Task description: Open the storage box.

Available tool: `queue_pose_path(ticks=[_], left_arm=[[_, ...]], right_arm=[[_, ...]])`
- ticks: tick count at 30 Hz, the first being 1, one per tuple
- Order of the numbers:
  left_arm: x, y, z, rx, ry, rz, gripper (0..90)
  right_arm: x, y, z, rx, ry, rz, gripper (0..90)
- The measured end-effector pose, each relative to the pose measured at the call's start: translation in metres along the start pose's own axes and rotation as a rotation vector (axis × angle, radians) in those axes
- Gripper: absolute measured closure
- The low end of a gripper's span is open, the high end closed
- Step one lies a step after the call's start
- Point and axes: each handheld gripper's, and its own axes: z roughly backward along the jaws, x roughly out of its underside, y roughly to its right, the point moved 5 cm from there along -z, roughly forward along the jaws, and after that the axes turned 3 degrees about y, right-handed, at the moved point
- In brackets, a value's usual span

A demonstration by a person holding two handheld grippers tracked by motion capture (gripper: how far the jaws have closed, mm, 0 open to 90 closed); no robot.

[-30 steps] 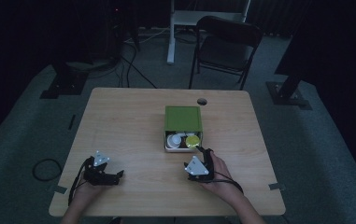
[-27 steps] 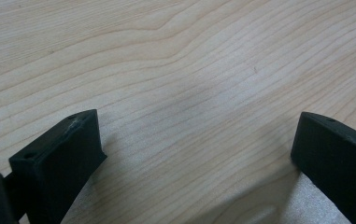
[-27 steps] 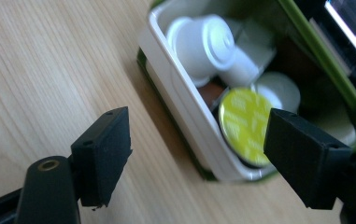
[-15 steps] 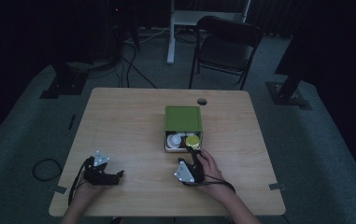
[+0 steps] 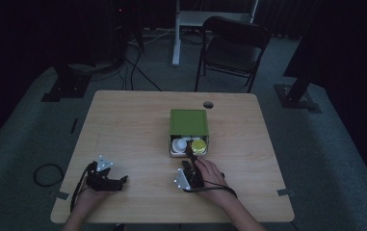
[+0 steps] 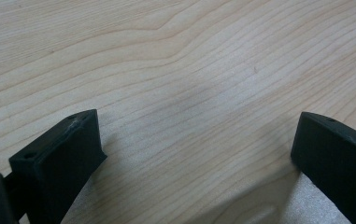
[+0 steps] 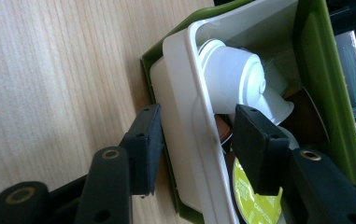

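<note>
Since a second ago my right hand-held gripper (image 5: 190,155) has moved forward from the worktop's near middle to the front of the green box (image 5: 189,122), while my left hand-held gripper (image 5: 123,180) has stayed where it was near the worktop's near-left corner. From the right gripper view, the jaws now straddle the front wall of the white inner tray (image 7: 185,116) that sticks out of the green box: one jaw is outside the wall and the other inside, among the coffee capsules. A gap shows on each side of the wall, so the jaws are parted and not yet clamped on it. A white capsule (image 7: 234,77) lies just beyond the inside jaw, and a yellow-green foil lid (image 7: 252,198) sits beside it. My left hand-held gripper hangs wide open over bare wood (image 6: 189,79), holding nothing. On the worktop (image 5: 123,125), the box sits right of centre with open surface on all sides. A round cable hole (image 5: 208,104) lies behind it, near the far edge. A folding chair (image 5: 233,48) stands on the floor beyond the worktop.
</note>
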Motion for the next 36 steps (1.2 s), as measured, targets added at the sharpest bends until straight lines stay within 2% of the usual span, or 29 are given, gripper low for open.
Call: queue_pose_path(ticks=[8, 14, 17, 30, 36], left_arm=[[0.000, 0.000, 0.000, 0.000, 0.000, 0.000, 2.1], [0.000, 0.000, 0.000, 0.000, 0.000, 0.000, 2.2], [0.000, 0.000, 0.000, 0.000, 0.000, 0.000, 2.1], [0.000, 0.000, 0.000, 0.000, 0.000, 0.000, 2.1], [0.000, 0.000, 0.000, 0.000, 0.000, 0.000, 2.1]], right_arm=[[0.003, -0.002, -0.010, 0.006, -0.040, -0.004, 58.2], [0.003, -0.001, -0.015, 0.030, -0.060, 0.052, 63.4], [0.003, 0.000, -0.016, 0.035, -0.062, 0.058, 66.7], [0.002, 0.001, -0.016, 0.026, -0.068, 0.098, 68.8], [0.002, 0.001, -0.016, 0.016, -0.067, 0.090, 68.9]])
